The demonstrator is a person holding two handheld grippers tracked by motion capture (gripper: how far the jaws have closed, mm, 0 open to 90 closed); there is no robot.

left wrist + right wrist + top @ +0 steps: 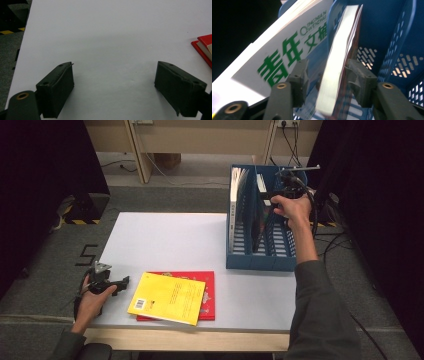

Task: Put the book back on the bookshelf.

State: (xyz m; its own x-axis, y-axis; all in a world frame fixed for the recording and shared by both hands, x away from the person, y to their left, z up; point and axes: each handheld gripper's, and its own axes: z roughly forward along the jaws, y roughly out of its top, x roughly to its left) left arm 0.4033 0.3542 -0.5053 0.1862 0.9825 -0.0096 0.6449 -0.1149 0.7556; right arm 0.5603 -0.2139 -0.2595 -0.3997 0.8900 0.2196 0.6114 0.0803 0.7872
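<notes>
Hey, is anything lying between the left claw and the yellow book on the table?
No. The left claw rests open beside the yellow book, with bare table between them. The yellow book lies on a red book.

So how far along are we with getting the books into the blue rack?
Done: one book stands in the blue rack's left slot. In hand: the right gripper straddles a second book in the next slot, jaws apart around its edge, seemingly letting go. Left: the yellow book and the red book under it lie on the table; the left gripper rests open beside them.
</notes>
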